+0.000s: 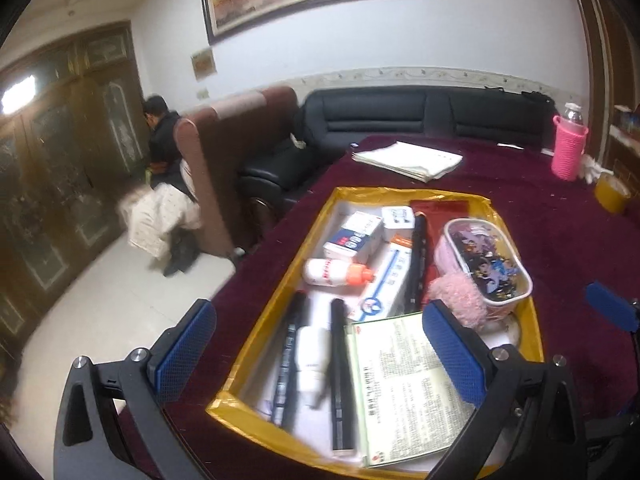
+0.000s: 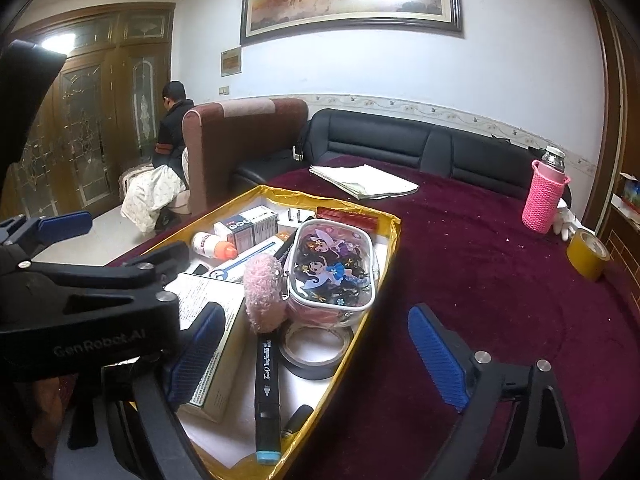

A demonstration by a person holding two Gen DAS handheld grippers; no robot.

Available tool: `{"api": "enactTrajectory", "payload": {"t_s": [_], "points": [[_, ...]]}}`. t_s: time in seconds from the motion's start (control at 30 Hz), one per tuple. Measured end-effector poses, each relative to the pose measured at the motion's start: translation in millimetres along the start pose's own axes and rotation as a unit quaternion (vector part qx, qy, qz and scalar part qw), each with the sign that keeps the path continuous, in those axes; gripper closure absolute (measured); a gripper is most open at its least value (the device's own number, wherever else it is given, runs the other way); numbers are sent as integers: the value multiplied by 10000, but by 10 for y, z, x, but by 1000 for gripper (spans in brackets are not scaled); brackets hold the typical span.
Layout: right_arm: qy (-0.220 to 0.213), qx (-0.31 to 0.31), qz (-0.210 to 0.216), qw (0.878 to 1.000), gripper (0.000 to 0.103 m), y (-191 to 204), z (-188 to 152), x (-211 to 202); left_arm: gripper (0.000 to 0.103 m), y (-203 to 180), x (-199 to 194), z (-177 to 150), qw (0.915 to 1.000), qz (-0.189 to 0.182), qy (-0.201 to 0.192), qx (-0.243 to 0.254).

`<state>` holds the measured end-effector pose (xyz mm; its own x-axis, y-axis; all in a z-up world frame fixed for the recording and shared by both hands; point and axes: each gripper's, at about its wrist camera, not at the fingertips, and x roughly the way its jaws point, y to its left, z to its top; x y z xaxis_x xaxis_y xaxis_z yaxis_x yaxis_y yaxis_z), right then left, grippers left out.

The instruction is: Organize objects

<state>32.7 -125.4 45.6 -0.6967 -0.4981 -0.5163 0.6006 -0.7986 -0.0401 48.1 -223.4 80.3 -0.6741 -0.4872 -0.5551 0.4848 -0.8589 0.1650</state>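
Hovering over the yellow-rimmed tray (image 1: 280,288) on the maroon tablecloth (image 2: 480,264), both grippers have their blue-padded fingers spread wide and hold nothing. The left gripper (image 1: 320,344) hangs above the tray's near end, over a printed leaflet box (image 1: 404,392), two black markers (image 1: 342,376) and a small white bottle (image 1: 312,364) lying between them. The right gripper (image 2: 316,348) straddles the tray's right rim, one finger above the leaflet box inside the tray and the other out over the bare cloth. Inside the tray a clear cartoon-printed pouch (image 2: 332,272) sits toward the right wall with a pink fluffy pompom (image 2: 262,292) touching its left side, and a roll of tape (image 2: 316,352) lies just in front of the pouch. Farther back in the tray rest a white bottle with an orange cap (image 1: 338,273), a blue-and-white carton (image 1: 354,238) and a long white box (image 1: 386,280). Beyond the tray a stack of papers (image 2: 364,184) lies on the cloth; well to the tray's right stand a bottle in a pink sleeve (image 2: 544,196) and a yellow tape roll (image 2: 588,254).
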Motion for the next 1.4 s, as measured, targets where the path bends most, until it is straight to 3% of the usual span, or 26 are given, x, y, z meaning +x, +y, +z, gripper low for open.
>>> {"api": "enactTrajectory", "payload": {"t_s": [0.1, 0.23, 0.53, 0.87, 1.4], "points": [[41, 34, 65, 10000, 5, 3, -10, -23, 0, 2, -44, -42, 9997, -241, 42, -46], [34, -30, 64, 10000, 5, 35, -34, -66, 0, -11, -170, -135, 9995, 116, -237, -179], [-39, -110, -232, 9997, 4, 36, -122, -241, 0, 20, -329, -252, 9993, -156, -289, -165], [-71, -166, -430, 9989, 2, -15, -217, -426, 0, -66, -407, -323, 9991, -184, -373, -35], [73, 242, -159, 9996, 2, -194, -284, -313, 0, -129, -415, -340, 9992, -51, -384, 31]]}}
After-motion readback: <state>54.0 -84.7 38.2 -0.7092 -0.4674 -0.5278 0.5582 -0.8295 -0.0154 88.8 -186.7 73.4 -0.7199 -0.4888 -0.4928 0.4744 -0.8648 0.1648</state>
